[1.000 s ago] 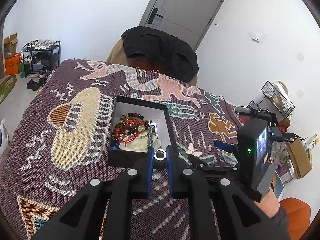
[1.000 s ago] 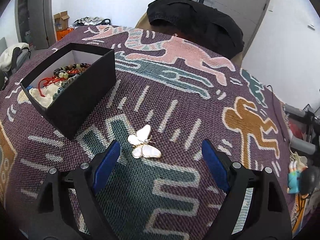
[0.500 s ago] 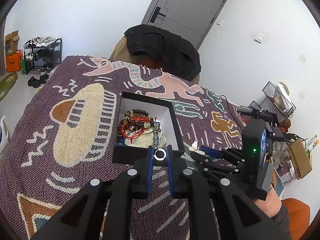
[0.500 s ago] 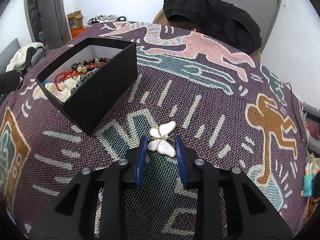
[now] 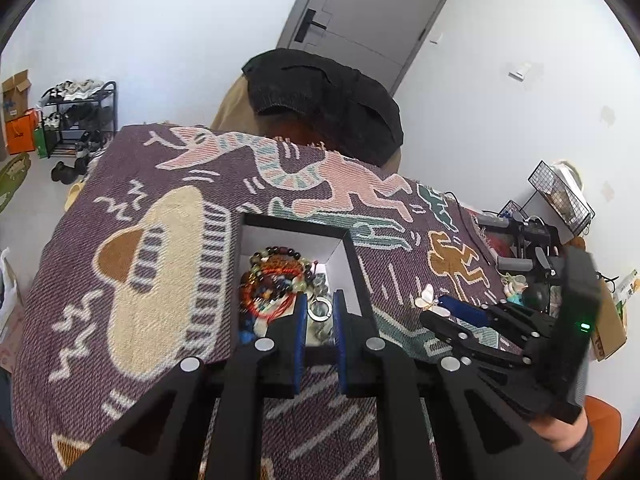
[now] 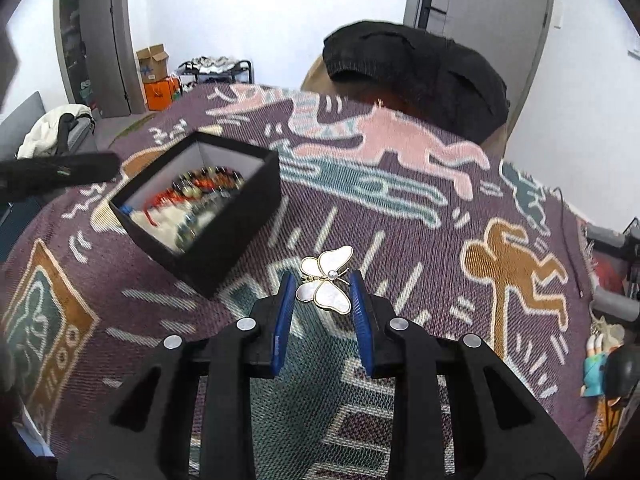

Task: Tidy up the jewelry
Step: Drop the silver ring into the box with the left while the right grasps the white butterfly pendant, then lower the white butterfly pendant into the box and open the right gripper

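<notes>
A black box (image 5: 356,256) (image 6: 224,236) with a white inside stands on the patterned blanket and holds several beaded bracelets (image 5: 276,276). My left gripper (image 5: 319,309) is shut on a silver ring (image 5: 320,309), held over the box's near end. My right gripper (image 6: 322,292) is shut on a white and gold butterfly brooch (image 6: 326,284), lifted a little above the blanket to the right of the box. The left wrist view also shows the butterfly brooch (image 5: 430,300) in the right gripper (image 5: 442,307).
The woven blanket (image 6: 400,184) covers the whole table. A chair draped with a black garment (image 5: 324,100) stands at the far edge. Cluttered wire baskets (image 5: 560,192) and cables sit off the right side. A shoe rack (image 5: 76,116) stands on the floor at far left.
My right gripper closed on the butterfly brooch and lifted it off the blanket. My left gripper, still holding the ring, moved forward over the box's near edge.
</notes>
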Motion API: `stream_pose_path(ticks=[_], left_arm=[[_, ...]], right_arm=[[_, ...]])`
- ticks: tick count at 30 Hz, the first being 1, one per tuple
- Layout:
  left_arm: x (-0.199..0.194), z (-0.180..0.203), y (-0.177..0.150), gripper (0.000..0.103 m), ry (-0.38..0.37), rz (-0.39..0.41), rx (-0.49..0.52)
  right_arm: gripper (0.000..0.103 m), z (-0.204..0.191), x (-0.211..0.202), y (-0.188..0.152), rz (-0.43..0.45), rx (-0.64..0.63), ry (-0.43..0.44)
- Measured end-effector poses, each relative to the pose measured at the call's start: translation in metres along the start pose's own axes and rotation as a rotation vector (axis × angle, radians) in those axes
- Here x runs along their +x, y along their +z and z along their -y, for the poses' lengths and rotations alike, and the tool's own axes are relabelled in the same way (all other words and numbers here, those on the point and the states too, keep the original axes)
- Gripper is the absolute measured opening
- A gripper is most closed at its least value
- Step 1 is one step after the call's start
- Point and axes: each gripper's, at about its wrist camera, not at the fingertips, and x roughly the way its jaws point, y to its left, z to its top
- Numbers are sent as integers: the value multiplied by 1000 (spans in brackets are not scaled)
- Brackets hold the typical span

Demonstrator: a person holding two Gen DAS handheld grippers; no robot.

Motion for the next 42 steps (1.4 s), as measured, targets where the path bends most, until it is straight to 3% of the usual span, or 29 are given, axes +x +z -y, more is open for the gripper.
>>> stream_pose_path(ticks=[11, 12, 15, 33, 34, 35, 37, 42], left_arm=[[43, -20, 10, 12, 17, -81, -44], [43, -21, 10, 18, 15, -80, -46], [29, -25, 11, 56, 8, -26, -57], [-25, -59, 3, 58, 21, 64, -111], [-26, -60, 2, 58, 21, 64, -114], [-26, -63, 1, 58, 23, 63, -117], [-27, -67, 0, 58, 31, 59, -119], [-30, -75, -5, 58, 35, 60, -132]], right_arm=[[29, -17, -17, 29, 59, -2, 44], [29, -19, -17, 32, 62, -2, 49], [29, -26, -16, 38, 67, -11, 56], [29, -61, 19, 64, 33, 20, 154], [31, -62, 22, 65, 36, 22, 158], [54, -63, 25, 67, 32, 23, 151], [87, -60, 28, 69, 21, 49, 104], [88, -40, 8, 64, 73, 138, 113]])
